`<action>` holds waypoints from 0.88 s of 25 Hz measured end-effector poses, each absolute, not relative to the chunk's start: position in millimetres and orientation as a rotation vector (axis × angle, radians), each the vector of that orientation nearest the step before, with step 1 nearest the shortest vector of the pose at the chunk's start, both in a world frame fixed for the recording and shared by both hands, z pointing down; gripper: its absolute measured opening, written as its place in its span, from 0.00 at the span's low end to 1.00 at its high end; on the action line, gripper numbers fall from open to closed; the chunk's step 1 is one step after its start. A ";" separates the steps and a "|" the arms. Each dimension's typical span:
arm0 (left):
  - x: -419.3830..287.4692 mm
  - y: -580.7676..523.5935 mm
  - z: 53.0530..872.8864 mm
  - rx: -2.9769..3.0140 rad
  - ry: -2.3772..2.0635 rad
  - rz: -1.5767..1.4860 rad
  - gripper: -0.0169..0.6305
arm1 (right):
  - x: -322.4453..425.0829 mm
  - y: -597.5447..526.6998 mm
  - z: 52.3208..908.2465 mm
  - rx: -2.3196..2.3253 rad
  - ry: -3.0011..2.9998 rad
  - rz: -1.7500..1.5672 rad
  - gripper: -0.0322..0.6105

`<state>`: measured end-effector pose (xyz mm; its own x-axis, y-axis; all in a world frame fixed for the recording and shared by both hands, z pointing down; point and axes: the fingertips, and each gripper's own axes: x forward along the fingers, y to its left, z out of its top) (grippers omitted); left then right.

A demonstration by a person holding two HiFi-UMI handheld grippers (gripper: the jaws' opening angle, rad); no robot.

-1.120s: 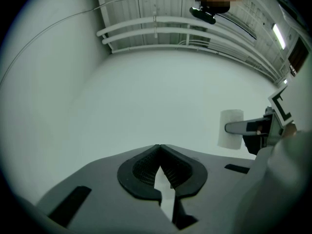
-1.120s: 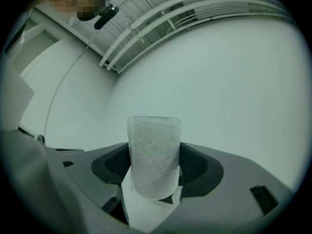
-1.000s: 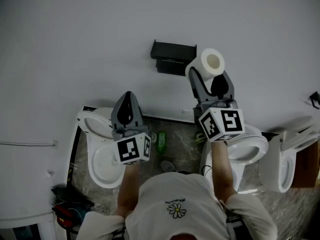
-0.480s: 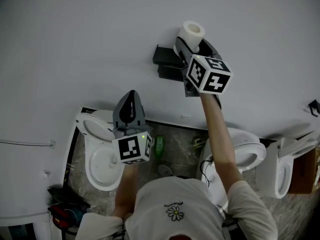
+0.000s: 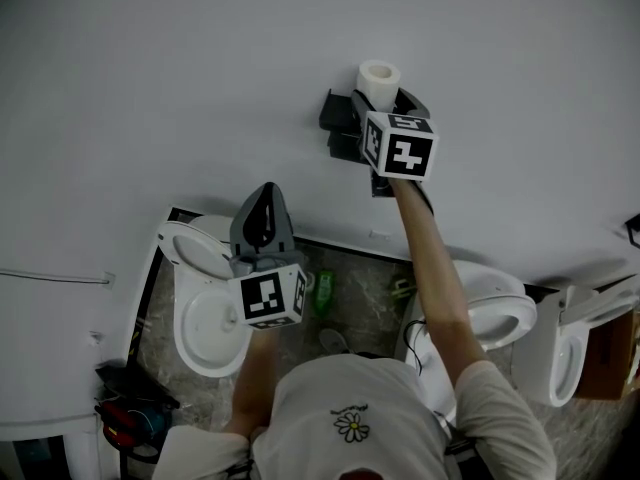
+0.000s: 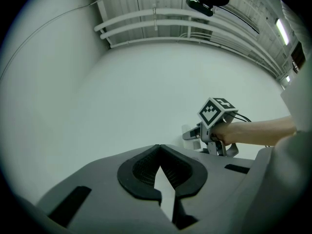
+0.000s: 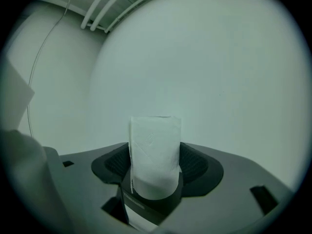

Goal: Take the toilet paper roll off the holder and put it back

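The toilet paper roll (image 7: 155,155) looks light, soft and easy to crush, so a gentle squeeze across its round sides seems best. The right claw (image 5: 385,96) grasps it that way, just beside the black holder (image 5: 340,128). The roll is white, faintly embossed and hollow-cored. The left claw (image 6: 160,150) is clenched and empty.

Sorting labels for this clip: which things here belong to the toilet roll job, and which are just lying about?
In the job: white toilet paper roll, clamped in the right tool; black wall holder.
Lying about: left tool, shut and empty; white toilet bowl; green bottle.
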<state>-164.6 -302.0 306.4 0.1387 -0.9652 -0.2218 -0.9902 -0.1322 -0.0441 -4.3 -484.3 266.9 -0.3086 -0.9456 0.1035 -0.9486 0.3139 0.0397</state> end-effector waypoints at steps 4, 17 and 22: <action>-164.1 -305.1 309.5 -2.245 1.942 0.209 0.05 | -10.5 -487.6 273.6 1.747 -2.397 0.017 0.52; -168.4 -300.3 323.7 -2.277 1.968 0.203 0.05 | -7.4 -483.1 292.3 1.893 -2.265 0.008 0.52; -170.5 -297.2 321.3 -2.275 1.964 0.201 0.05 | -1.6 -480.4 293.5 1.981 -2.267 0.077 0.52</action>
<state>-170.5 -297.2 321.3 0.1441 -0.9722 -0.1846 -0.9894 -0.1446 -0.0106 -1.6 -480.4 293.5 -0.1299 -0.9829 0.1306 -0.9895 0.1369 0.0466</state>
